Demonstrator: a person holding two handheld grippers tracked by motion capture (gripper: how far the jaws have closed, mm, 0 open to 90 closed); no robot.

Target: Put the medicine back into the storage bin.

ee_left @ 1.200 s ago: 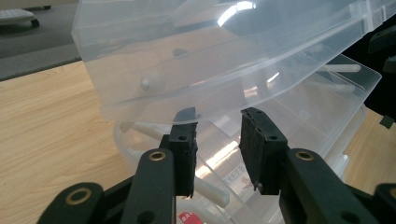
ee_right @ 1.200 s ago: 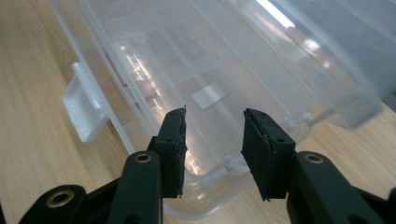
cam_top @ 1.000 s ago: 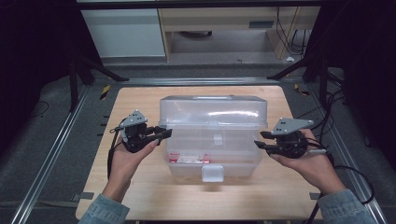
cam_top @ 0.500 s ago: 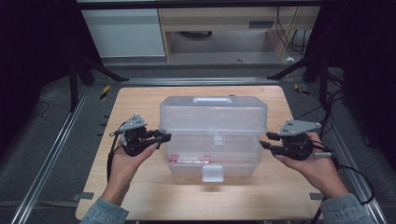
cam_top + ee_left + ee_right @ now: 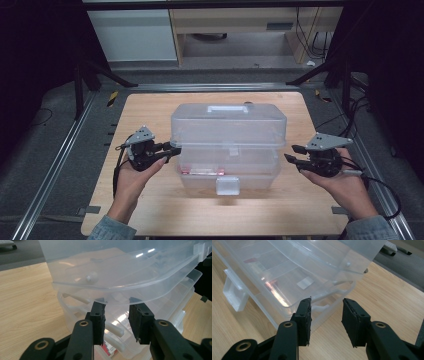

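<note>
Your left gripper (image 5: 172, 150), jaws spread, touches the clear plastic toolbox (image 5: 227, 135) under its lid rim; your right gripper (image 5: 294, 153), also spread, waits beside it.

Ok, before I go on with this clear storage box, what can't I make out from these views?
- Red item inside the clear storage box: blurred by the plastic walls in the high view, kind unclear.
- Left gripper tips: in the left gripper view, tucked under the lid rim; contact unclear.
- Right gripper: in the right gripper view, jaws apart beside the box; gap to wall uncertain.
</note>
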